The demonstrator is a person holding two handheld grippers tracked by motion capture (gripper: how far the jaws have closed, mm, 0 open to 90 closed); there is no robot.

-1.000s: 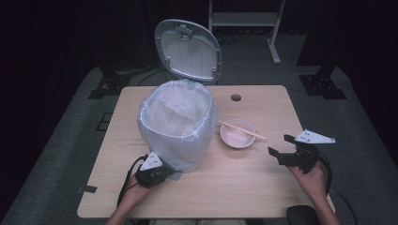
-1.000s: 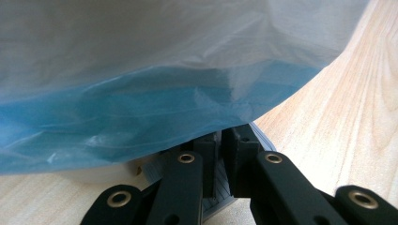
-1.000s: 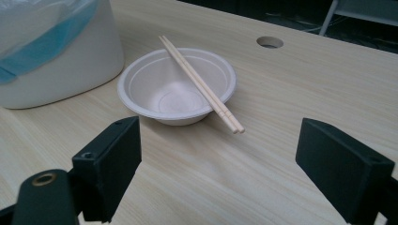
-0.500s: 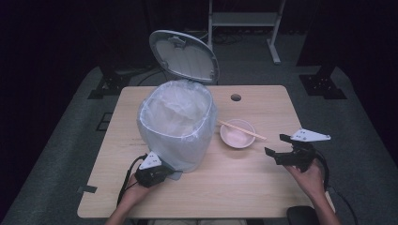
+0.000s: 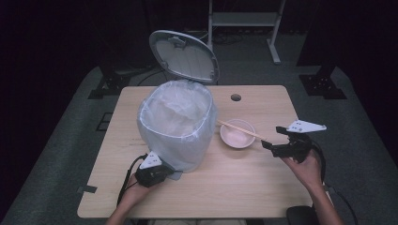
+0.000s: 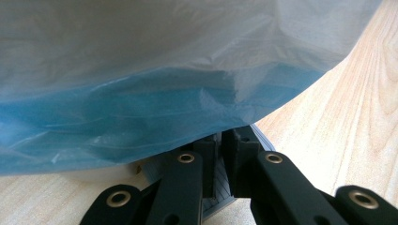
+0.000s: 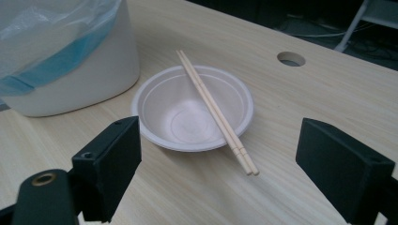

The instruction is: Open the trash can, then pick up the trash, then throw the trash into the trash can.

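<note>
A white pedal bin (image 5: 176, 126) lined with a pale blue plastic bag stands on the wooden table (image 5: 234, 187), its grey lid (image 5: 184, 56) raised behind it. At the bin's front foot, my left gripper (image 5: 165, 172) is shut, its jaws (image 6: 220, 150) resting on the grey ribbed pedal (image 6: 259, 138) under the bag's hanging edge. To the right of the bin sits a white paper bowl (image 5: 237, 137) (image 7: 187, 110) with a pair of wooden chopsticks (image 5: 240, 129) (image 7: 213, 110) laid across it. My right gripper (image 5: 272, 138) (image 7: 220, 140) is open and points at the bowl from the right, a short way off.
A round cable hole (image 5: 235, 97) (image 7: 291, 58) is in the table behind the bowl. A metal rack (image 5: 244, 18) stands on the dark floor beyond the table. Bare tabletop lies in front of the bowl and along the right edge.
My right gripper has moved a little left toward the bowl and slightly up. The bin's lid has shifted a little left. The left gripper has stayed at the pedal.
</note>
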